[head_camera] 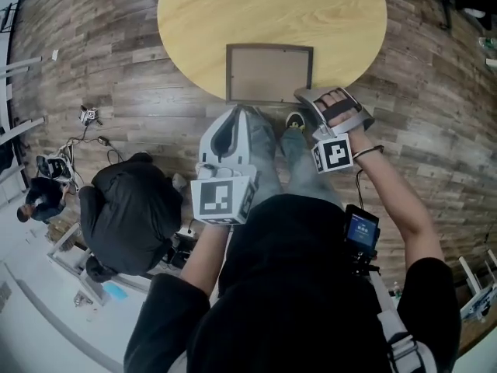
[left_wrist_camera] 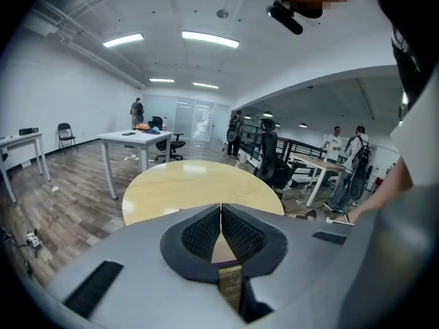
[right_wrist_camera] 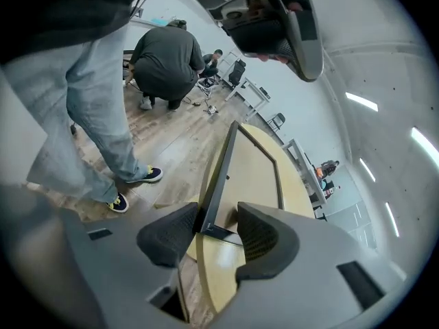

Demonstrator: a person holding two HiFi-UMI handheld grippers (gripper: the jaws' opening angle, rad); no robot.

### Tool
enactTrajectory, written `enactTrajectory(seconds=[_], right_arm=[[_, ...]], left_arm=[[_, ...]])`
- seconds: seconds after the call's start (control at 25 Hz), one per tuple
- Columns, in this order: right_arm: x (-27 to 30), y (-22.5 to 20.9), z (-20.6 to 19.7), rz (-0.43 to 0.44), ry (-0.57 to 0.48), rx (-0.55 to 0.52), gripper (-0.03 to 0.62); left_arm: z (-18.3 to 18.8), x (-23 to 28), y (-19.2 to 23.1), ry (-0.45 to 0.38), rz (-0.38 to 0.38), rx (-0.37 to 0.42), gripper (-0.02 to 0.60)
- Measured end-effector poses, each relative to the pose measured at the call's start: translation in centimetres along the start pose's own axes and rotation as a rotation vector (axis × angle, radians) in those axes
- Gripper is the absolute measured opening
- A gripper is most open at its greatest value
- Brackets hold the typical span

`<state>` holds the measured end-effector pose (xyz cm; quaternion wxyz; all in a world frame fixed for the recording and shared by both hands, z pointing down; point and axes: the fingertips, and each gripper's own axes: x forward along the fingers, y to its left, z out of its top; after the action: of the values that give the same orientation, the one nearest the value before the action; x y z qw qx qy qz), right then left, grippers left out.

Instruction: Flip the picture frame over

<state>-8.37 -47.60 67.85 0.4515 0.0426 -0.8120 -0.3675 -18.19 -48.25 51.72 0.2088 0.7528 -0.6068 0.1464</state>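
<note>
Grey ribbed fingers (right_wrist_camera: 164, 242) of the right gripper (right_wrist_camera: 218, 214) stand apart, and the near right corner of the picture frame (right_wrist_camera: 250, 177) sits in the gap between them. In the right gripper view the frame's long dark rail seems to lie against one finger. The short rail runs across toward the other, and the brown panel shows in the space between, so the fingers straddle the corner and are not pressed flat on it. From the head view the frame is a dark-rimmed rectangle with a dull brown panel. It lies at the near rim of the round, pale yellow wooden desk (head_camera: 272, 10), with its near side about level with that rim. The right hand (head_camera: 339, 109) holds its gripper just at that corner, with the marker cube (head_camera: 332, 154) toward the person. The left gripper (left_wrist_camera: 220, 208) has its black-padded fingers (left_wrist_camera: 199, 235) closed tip to tip with nothing between them. It is held well back from the frame, off the desk and over the person's legs, with its own cube (head_camera: 224, 198) facing up. In the left gripper view only the bare desk top shows beyond the closed tips. Brown plank floor (head_camera: 435, 130) surrounds the desk, and to the person's left someone in dark clothing (head_camera: 128, 208) crouches near cables and gear.
</note>
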Motion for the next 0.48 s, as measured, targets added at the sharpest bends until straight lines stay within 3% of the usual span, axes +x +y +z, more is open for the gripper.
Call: enactTrajectory(seconds=[0.28,0.48], right_arm=[[-1.7,1.0,1.4,0.008,-0.025,0.038,0.166],[-3.8,-2.4,3.7,-0.027,-0.106,0.148,0.114]], left_arm=[[-1.1,-0.4,-0.4,0.016,-0.008,-0.007,0.026],[-1.0,-1.0,0.1,0.019,0.009,-0.022,0.026]])
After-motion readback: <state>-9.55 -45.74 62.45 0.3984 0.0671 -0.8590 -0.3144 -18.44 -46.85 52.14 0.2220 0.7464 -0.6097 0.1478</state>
